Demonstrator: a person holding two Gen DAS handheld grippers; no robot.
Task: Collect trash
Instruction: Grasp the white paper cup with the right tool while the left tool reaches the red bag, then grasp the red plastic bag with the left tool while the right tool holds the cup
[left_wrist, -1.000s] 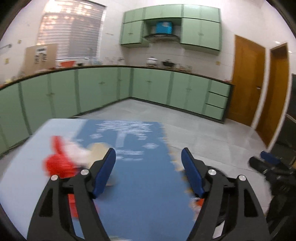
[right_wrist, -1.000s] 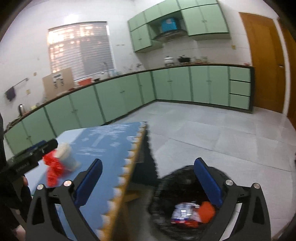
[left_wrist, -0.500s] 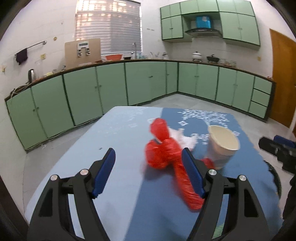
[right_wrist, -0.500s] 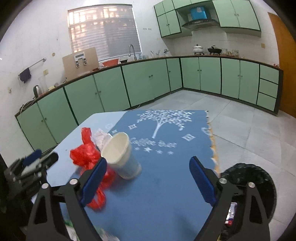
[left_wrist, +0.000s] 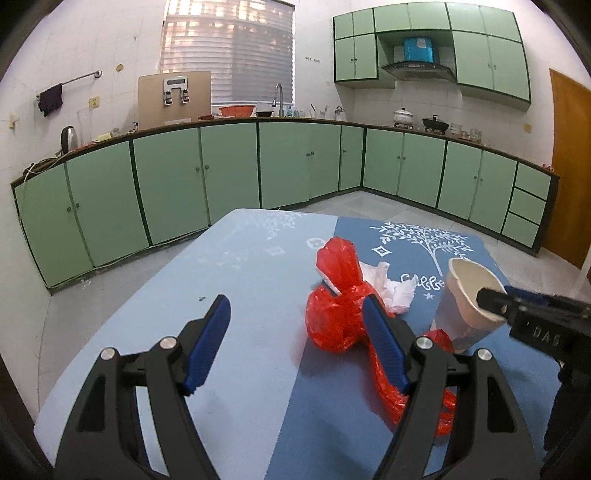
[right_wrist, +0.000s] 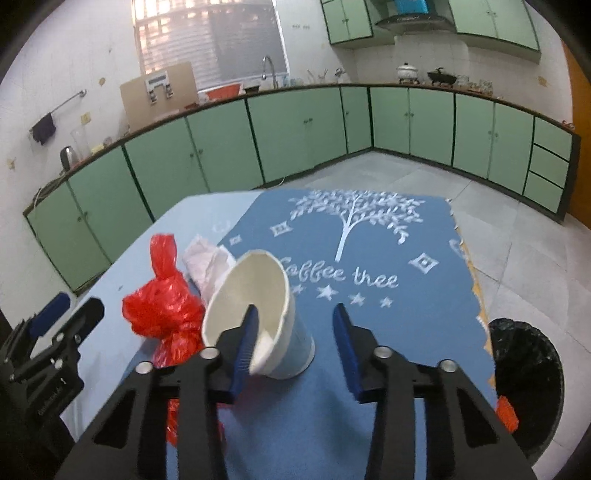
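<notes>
The table (right_wrist: 369, 424) fills the lower middle of both views. Only the right wrist view shows the black bin (right_wrist: 532, 373) at lower right, with an orange scrap inside. The red bag (left_wrist: 340, 317) and tissue (left_wrist: 391, 288) lie centre. The empty paper cup (right_wrist: 258, 314) tilts, its wall between the closing jaws of the right gripper (right_wrist: 295, 339), right pad apart from it. The left gripper (left_wrist: 295, 347) gapes, empty.
</notes>
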